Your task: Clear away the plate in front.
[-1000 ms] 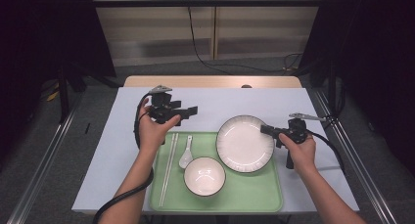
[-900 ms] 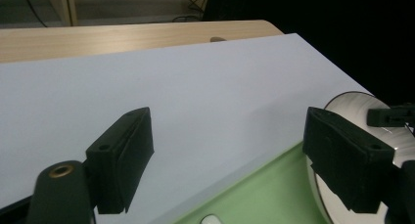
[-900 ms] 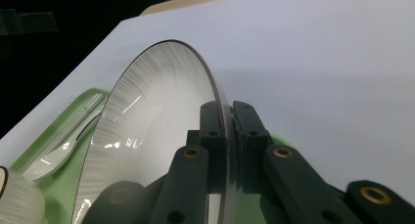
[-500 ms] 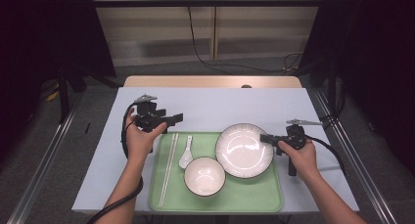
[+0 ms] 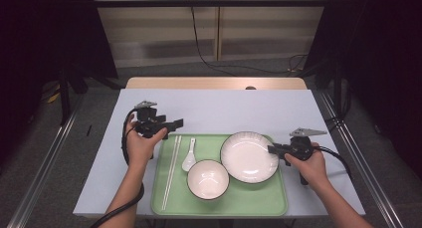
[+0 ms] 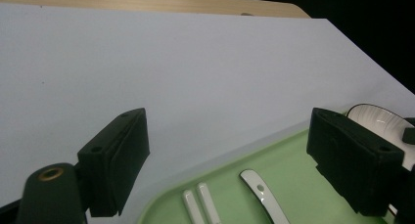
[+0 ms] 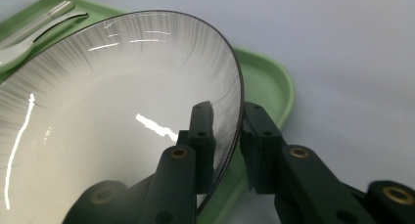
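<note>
Setting the plate [image 5: 249, 156] onto the green tray [image 5: 259, 204], lower right of the high view: the right gripper [image 5: 273, 149] has the plate's right rim between its jaws. In the right gripper view those jaws have just been opening, with a gap at the rim on one side, so I judge the pinch is letting go now that the plate sits on the tray. The left gripper [image 5: 175, 123] hovers at centre left above the bench [image 5: 224, 111], at the tray's upper left corner, jaws spread wide with nothing between them, probably lining up on the chopsticks [image 5: 171, 164] or spoon [image 5: 189, 156] just below it.

Count on tray: one plate, one bowl [image 5: 208, 178], one spoon, one pair of chopsticks. The bowl sits lower centre, left of the plate.
</note>
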### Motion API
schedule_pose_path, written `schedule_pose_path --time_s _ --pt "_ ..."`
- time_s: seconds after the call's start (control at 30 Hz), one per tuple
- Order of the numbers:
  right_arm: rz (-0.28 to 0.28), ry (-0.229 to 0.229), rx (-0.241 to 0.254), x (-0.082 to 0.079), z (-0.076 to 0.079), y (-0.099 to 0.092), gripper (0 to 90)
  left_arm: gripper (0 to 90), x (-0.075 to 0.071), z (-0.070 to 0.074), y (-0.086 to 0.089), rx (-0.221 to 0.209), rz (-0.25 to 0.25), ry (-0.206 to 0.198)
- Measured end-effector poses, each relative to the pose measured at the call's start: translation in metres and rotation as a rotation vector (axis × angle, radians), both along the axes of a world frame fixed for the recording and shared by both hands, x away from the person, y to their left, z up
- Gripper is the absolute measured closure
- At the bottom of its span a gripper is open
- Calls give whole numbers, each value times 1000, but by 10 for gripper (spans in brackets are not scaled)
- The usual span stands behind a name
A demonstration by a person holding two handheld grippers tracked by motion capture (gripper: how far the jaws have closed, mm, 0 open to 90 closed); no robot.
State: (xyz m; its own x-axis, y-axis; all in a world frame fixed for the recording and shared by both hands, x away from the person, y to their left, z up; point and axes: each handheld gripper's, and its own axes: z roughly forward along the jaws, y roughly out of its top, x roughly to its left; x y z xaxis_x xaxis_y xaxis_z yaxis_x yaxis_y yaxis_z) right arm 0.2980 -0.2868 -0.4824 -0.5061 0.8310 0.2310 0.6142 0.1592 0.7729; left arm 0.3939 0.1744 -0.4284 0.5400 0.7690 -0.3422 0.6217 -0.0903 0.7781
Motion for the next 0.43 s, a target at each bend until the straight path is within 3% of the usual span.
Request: schedule_pose_path --time_s 0.13,0.23,0.33,0.43 --pt "-4 -108 18 -1 5 -3 509 141 -1 -1 5 12 3 3" --pt "10 -221 19 0 10 -8 313 125 -2 1 10 17 19 -13" --pt "36 -263 -9 -1 14 -13 237 117 -3 1 14 8 26 -20" --pt "48 -268 -22 -3 16 -17 183 102 -3 1 17 19 28 -32"
